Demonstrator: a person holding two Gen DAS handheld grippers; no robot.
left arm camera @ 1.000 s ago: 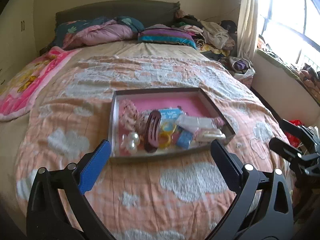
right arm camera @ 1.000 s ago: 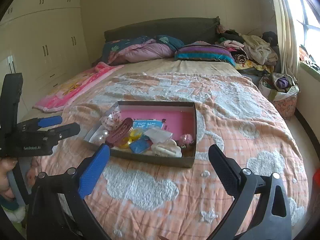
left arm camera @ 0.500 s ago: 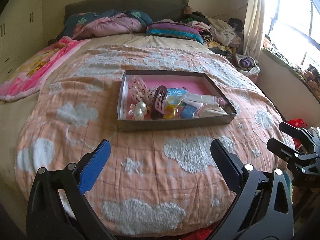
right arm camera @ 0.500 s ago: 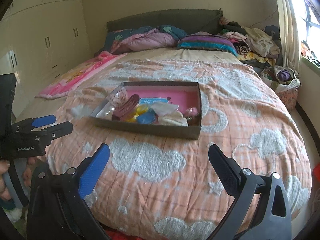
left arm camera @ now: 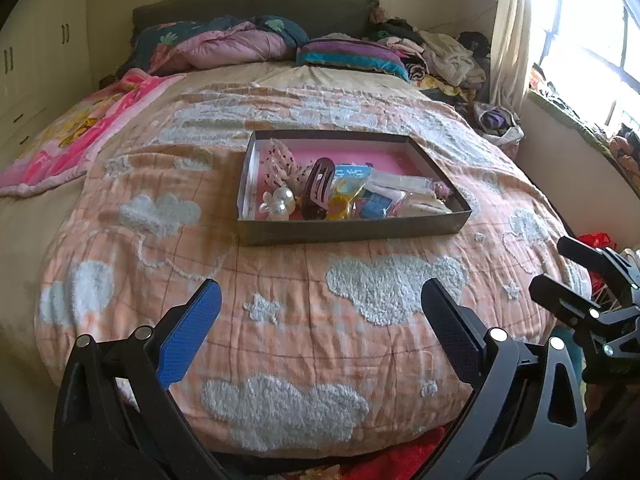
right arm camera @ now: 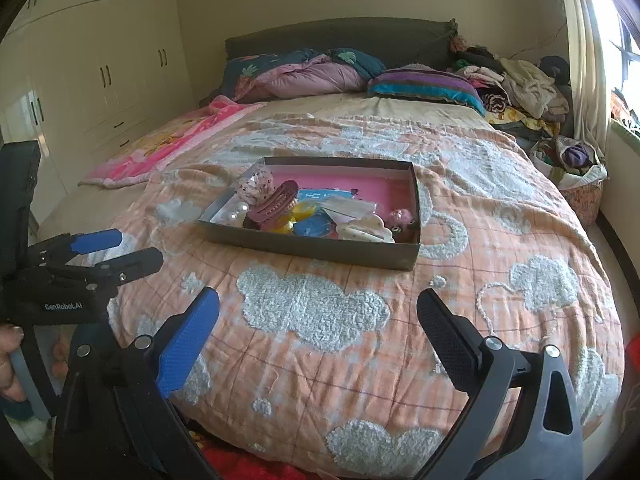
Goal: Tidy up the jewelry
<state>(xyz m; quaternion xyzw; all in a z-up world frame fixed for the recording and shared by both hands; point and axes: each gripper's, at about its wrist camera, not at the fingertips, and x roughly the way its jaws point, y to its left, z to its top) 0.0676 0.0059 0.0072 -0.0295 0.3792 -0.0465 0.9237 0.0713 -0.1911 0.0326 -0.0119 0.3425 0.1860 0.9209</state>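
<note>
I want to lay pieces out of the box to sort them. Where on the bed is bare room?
The quilt is bare between the box and the foot edge, and left of the box toward the pink blanket. Inside the box, only the pink floor along its far wall is free; the near half is crowded. Clothes fill the far right corner.

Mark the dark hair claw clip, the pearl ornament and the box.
dark hair claw clip (left arm camera: pixel 318 188), left wrist view, middle of its body
pearl ornament (left arm camera: pixel 282 205), left wrist view, on a pearl
box (left arm camera: pixel 352 232), left wrist view, near outer wall
</note>
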